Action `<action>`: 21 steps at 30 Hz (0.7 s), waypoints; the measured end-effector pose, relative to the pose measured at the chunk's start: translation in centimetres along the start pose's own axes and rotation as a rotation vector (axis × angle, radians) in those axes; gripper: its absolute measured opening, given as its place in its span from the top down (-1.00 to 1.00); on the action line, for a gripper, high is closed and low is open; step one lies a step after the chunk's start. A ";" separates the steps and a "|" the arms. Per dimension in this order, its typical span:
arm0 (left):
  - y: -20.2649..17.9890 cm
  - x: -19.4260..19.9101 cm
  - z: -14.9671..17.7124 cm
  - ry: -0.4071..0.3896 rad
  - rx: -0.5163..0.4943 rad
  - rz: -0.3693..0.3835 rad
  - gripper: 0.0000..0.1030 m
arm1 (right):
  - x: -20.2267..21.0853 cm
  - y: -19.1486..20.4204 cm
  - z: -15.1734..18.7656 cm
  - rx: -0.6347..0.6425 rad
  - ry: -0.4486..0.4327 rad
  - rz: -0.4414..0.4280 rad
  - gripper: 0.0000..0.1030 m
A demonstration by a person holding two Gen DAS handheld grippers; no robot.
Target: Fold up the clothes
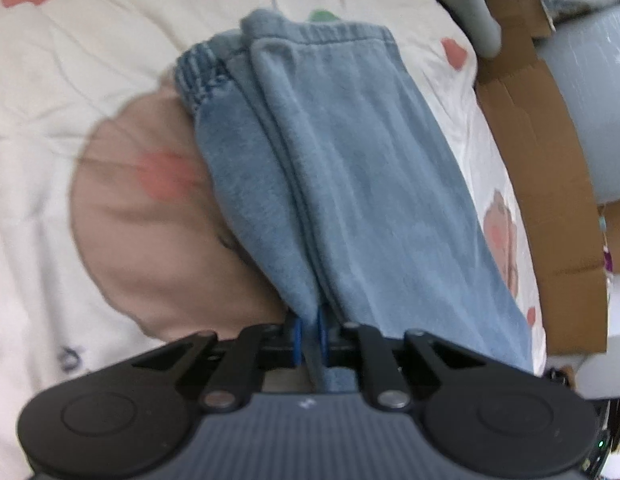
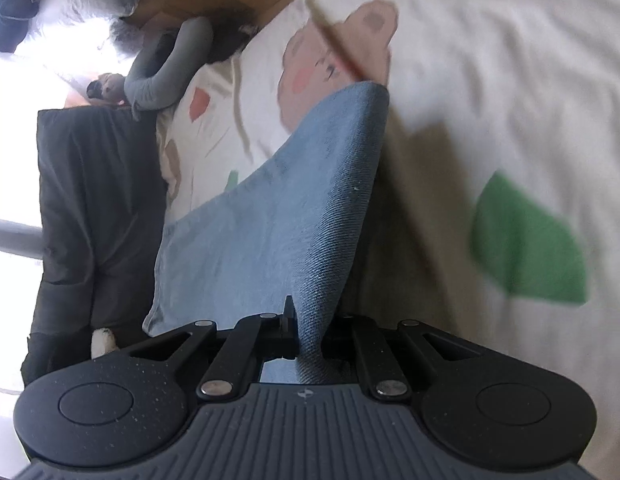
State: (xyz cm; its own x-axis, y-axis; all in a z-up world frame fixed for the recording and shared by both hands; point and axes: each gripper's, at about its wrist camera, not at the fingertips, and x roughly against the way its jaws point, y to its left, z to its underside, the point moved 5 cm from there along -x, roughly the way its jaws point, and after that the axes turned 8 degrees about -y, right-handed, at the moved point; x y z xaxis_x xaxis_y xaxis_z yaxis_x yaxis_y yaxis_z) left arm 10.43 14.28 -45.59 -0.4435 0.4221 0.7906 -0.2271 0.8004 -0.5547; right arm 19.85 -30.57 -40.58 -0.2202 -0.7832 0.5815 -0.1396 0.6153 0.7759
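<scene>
A pair of light blue denim trousers hangs folded lengthwise over a white bedsheet with bear prints. Its elastic waistband shows at the far end in the left wrist view. My left gripper is shut on the near end of the trousers, with the blue pads pinching the cloth. In the right wrist view my right gripper is shut on another edge of the same trousers, which rise from the jaws and drape toward the sheet.
A brown cardboard box lies along the bed's right edge, with a grey rolled cloth and a pale bundle beyond it. In the right wrist view a dark garment hangs at the left, with a grey sleeve above it.
</scene>
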 end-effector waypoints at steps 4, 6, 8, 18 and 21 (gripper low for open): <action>-2.1 -0.7 1.3 0.051 -0.077 0.023 0.83 | 2.2 -0.7 -0.8 0.008 -0.028 0.035 0.91; -2.6 -1.0 2.0 0.062 -0.059 0.033 0.83 | 3.3 -1.2 -1.1 0.005 -0.039 0.052 0.91; -3.4 -1.2 2.8 0.068 -0.051 0.045 0.83 | 4.3 -1.5 -1.5 0.005 -0.049 0.066 0.91; -5.9 -3.4 6.0 0.147 -0.022 0.125 0.83 | 9.2 -3.2 -3.1 -0.008 -0.067 0.149 0.91; -6.2 -3.6 6.4 0.179 -0.049 0.131 0.81 | 9.5 -4.9 -3.3 -0.033 -0.065 0.148 0.91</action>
State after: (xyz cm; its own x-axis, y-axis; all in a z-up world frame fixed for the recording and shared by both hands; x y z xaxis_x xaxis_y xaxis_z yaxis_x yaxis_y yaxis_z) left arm 7.90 5.09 -46.68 -0.3040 0.5891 0.7487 -0.1334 0.7518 -0.6457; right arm 21.64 -41.30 -38.05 -0.2985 -0.6762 0.6735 -0.0698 0.7193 0.6912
